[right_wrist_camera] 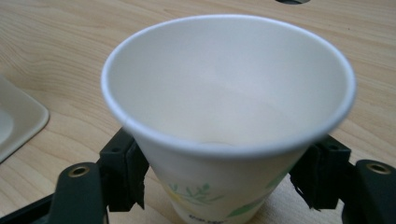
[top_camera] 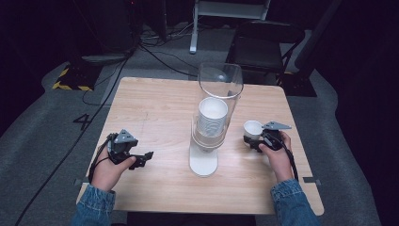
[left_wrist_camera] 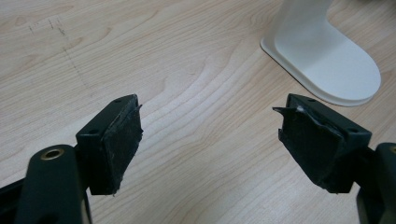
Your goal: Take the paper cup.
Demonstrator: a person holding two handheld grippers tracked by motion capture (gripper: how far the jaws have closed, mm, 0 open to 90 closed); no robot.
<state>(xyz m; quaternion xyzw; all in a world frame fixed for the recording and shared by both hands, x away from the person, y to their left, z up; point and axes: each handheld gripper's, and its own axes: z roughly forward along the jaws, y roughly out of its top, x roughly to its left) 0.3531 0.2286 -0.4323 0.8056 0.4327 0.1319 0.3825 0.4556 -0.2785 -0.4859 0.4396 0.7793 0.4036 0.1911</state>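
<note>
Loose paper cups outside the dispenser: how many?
1. The paper cup sits upright between the right gripper's jaws, right of the cup dispenser. A nested stack of cups stays inside the dispenser's clear tube; its number can't be told.

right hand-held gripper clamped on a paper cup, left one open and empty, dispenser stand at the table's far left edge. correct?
Not quite: the dispenser stand is near the middle of the table, between the two hands, as the high view shows. The rest holds: the right hand-held gripper is clamped on the paper cup, and the left hand-held gripper is open and empty.
</note>
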